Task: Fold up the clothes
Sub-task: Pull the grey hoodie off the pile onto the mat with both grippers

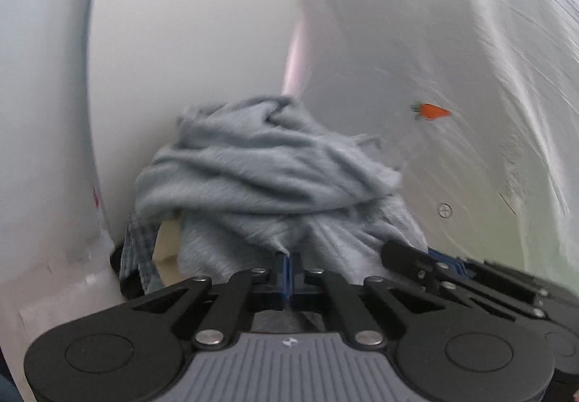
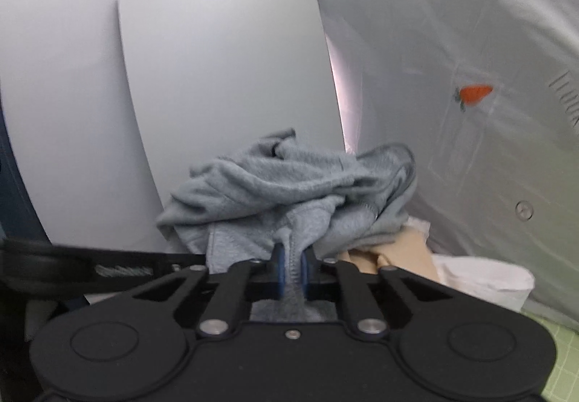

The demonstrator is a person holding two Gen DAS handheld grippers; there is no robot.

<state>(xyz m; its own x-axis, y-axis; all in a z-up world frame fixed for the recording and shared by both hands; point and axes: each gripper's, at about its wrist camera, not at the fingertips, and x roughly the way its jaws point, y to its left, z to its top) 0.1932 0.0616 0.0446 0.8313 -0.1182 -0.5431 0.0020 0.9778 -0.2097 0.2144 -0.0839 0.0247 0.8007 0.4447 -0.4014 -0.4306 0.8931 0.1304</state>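
White panel [image 2: 224, 83]: broad, curved, stands behind the grey garment.
Pale sheet [image 2: 470, 21]: right of the panel, printed with a small orange carrot [image 2: 477, 93].
Grey garment [image 2: 289, 192]: bunched in front of the panel's lower edge, held up by both grippers.
Beige and white cloths [image 2: 470, 275]: low, right of the garment.
Left gripper [image 1: 288, 259]: clamped on a garment fold.
Right gripper [image 2: 289, 259]: pinching a strip of the garment.

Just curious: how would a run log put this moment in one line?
left hand-held gripper: shut on grey garment | right hand-held gripper: shut on grey garment | garment: bunched, unfolded
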